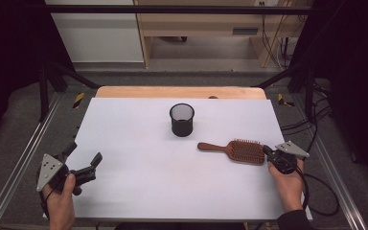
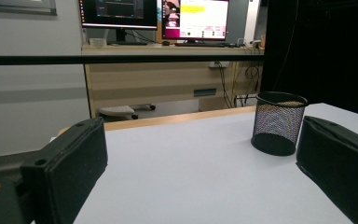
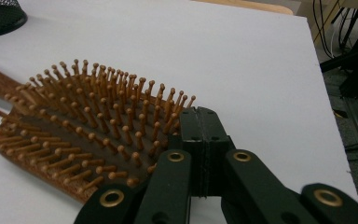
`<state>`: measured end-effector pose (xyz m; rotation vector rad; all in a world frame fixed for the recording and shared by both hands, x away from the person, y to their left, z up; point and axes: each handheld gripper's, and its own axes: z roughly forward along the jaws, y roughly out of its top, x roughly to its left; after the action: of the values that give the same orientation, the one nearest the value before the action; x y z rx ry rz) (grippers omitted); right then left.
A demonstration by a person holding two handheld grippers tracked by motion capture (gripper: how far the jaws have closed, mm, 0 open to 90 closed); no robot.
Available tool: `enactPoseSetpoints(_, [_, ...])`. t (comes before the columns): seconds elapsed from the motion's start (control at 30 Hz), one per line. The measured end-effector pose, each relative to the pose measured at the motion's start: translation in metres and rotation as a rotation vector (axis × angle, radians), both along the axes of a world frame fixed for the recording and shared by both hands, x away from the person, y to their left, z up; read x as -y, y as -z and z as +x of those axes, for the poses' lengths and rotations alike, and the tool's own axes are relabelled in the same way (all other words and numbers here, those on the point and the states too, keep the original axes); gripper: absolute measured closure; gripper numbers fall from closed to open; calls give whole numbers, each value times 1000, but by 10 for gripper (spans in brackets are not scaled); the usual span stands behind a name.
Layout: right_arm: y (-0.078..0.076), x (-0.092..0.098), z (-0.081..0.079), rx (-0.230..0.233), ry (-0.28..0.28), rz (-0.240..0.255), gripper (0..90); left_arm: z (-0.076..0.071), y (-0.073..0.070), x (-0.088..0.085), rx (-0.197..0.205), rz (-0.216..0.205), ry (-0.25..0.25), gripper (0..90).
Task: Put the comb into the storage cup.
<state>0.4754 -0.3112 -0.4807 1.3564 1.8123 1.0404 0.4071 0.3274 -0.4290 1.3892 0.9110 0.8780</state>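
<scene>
High view: the brush [image 1: 235,150] lies bristles up on the white table [image 1: 139,182], a brown wooden paddle with its handle pointing away from the right claw [image 1: 267,152]. The right claw sits at the far end of the brush head, touching or nearly so; its tips are too small here to judge. The cup [image 1: 182,120], black mesh, stands well beyond the brush. The left claw [image 1: 84,160] rests at the table's near left edge, spread, nothing between its jaws.

Left gripper view: the left claw [image 2: 200,177] stands wide apart, bare table between its jaws. The cup [image 2: 278,122] stands ahead, just inside the right-hand jaw, which cuts off the cup's base at one side.

Right gripper view: the right claw [image 3: 204,122] is pressed together, its tips against the edge of the brush [image 3: 74,135], among the outer bristles. Whether it touches the wooden rim I cannot tell; the jaws hide it. The handle runs out of frame at left.
</scene>
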Motion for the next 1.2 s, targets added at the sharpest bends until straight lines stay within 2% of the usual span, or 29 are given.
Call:
enactPoseSetpoints(0.47, [2, -2, 22, 6, -7, 2, 900, 1, 1, 0, -7, 4, -2, 22])
enactPoseSetpoints(0.7, [2, -8, 24, 3, -32, 0, 900, 1, 1, 1, -9, 7, 2, 23])
enactPoseSetpoints(0.83, [1, -19, 25, -1, -60, 2, 900, 1, 1, 2, -12, 11, 2, 23])
enactPoseSetpoints(1.2, [-2, -54, 26, -14, -150, -43, 900, 2, 2, 3, -17, 13, 3, 24])
